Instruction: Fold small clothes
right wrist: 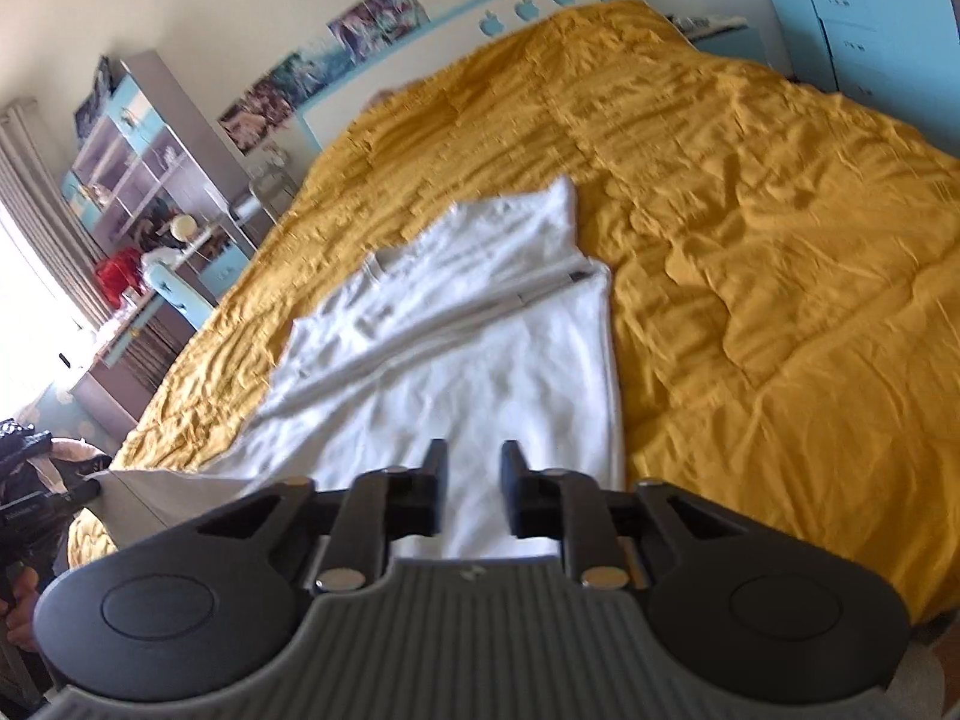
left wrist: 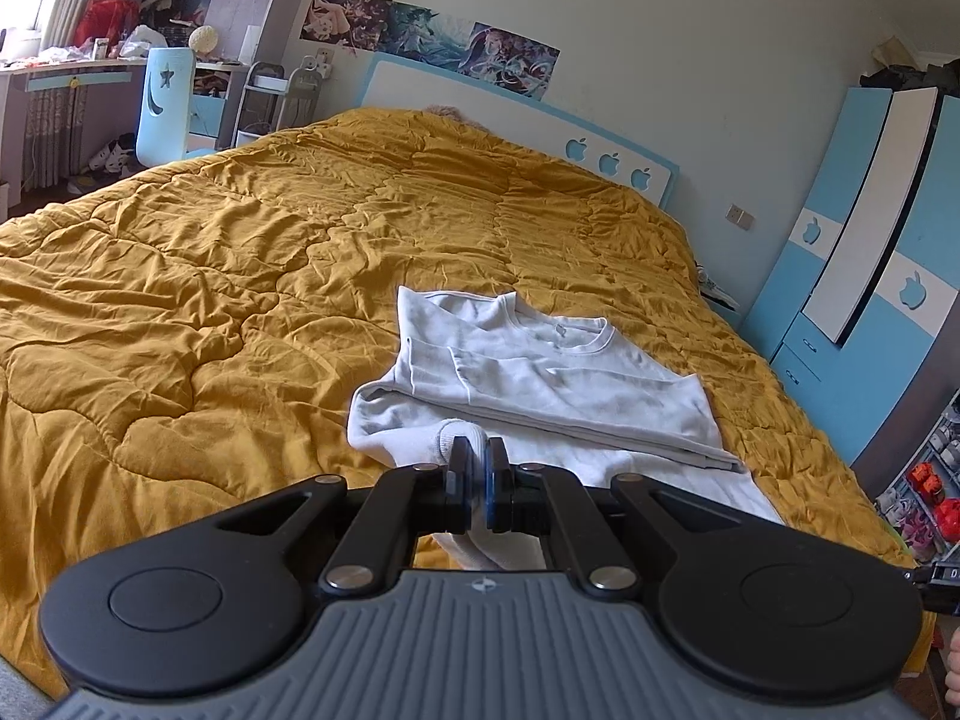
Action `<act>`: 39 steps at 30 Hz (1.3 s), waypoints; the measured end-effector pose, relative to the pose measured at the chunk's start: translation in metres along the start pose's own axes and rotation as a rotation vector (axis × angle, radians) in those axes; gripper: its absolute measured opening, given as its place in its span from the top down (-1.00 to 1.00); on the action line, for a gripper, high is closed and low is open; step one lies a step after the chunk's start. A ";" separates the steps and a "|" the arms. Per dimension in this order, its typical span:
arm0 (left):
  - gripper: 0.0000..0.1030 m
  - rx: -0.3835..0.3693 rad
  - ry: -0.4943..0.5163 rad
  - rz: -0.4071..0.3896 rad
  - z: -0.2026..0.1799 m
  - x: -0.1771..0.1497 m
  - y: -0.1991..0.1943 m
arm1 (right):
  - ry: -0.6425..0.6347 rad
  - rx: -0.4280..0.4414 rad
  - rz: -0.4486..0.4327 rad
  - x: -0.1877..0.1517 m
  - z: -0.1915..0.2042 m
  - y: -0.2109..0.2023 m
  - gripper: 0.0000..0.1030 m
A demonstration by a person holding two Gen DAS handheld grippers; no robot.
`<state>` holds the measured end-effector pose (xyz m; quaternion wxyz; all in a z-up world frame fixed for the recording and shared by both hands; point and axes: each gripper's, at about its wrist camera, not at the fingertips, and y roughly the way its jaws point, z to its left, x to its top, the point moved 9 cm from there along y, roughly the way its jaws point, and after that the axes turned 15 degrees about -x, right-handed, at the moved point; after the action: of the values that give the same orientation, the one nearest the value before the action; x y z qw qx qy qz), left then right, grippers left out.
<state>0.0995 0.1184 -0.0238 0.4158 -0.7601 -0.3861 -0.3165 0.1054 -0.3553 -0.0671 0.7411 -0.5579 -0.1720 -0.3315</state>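
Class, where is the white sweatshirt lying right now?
The white sweatshirt lies on the mustard quilt, just ahead of both grippers, towards the wardrobe side.

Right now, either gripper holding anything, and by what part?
Left gripper is shut on the white sweatshirt, pinching a sleeve cuff. Right gripper is open, holding nothing.

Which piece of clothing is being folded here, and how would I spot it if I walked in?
Look at the big bed covered by a mustard-yellow quilt. Near its foot end lies a white sweatshirt, partly folded, with its round collar pointing toward the blue-and-white headboard. It is the only pale item on the yellow cover, and the left tool is pinching a bunched bit of it.
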 end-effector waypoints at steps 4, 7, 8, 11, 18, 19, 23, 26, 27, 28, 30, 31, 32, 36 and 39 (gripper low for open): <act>0.93 -0.001 -0.020 0.002 0.007 -0.006 -0.005 | 0.003 -0.104 0.131 -0.036 -0.025 0.020 0.14; 0.93 -0.006 -0.042 0.008 0.011 -0.007 -0.004 | 0.126 -0.127 0.247 -0.052 -0.043 0.035 0.13; 0.93 -0.012 -0.047 0.020 0.011 -0.008 -0.002 | 0.165 -0.116 0.271 -0.055 -0.046 0.038 0.14; 0.93 -0.006 -0.037 0.021 0.010 -0.012 -0.001 | 0.202 -0.085 0.277 -0.061 -0.042 0.038 0.57; 0.93 -0.009 -0.034 0.008 0.008 -0.014 -0.002 | 0.216 0.043 0.183 -0.042 -0.017 0.019 0.95; 0.93 -0.011 -0.038 0.002 0.008 -0.013 -0.003 | 0.225 0.076 0.162 -0.036 -0.014 0.016 0.95; 0.93 -0.013 -0.034 -0.012 0.009 -0.004 -0.002 | 0.251 0.169 0.091 -0.008 0.000 0.005 0.95; 0.93 -0.013 -0.009 -0.022 0.007 0.007 0.000 | 0.254 0.182 0.072 0.013 0.008 0.005 0.95; 0.93 -0.012 0.005 -0.026 0.006 0.012 0.002 | 0.260 0.194 0.061 0.022 0.012 0.005 0.95; 0.93 -0.007 0.016 -0.029 0.006 0.016 0.003 | 0.263 0.207 0.050 0.029 0.015 0.005 0.95; 0.93 -0.006 0.030 -0.033 0.006 0.024 0.007 | 0.257 0.228 0.020 0.043 0.022 0.003 0.95; 0.93 -0.006 0.035 -0.037 0.006 0.028 0.009 | 0.252 0.239 -0.004 0.053 0.027 0.003 0.95; 0.93 -0.004 0.039 -0.042 0.007 0.032 0.011 | 0.254 0.251 -0.021 0.059 0.030 0.002 0.95; 0.93 -0.039 0.068 -0.079 0.005 0.048 0.018 | 0.283 0.312 -0.120 0.091 0.040 -0.003 0.95; 0.93 -0.034 0.099 -0.107 0.004 0.061 0.026 | 0.290 0.300 -0.226 0.116 0.044 -0.006 0.95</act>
<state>0.1525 0.1327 0.0129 0.4037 -0.7287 -0.4000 -0.3820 0.1899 -0.3502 0.0240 0.7907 -0.3654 -0.1725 -0.4599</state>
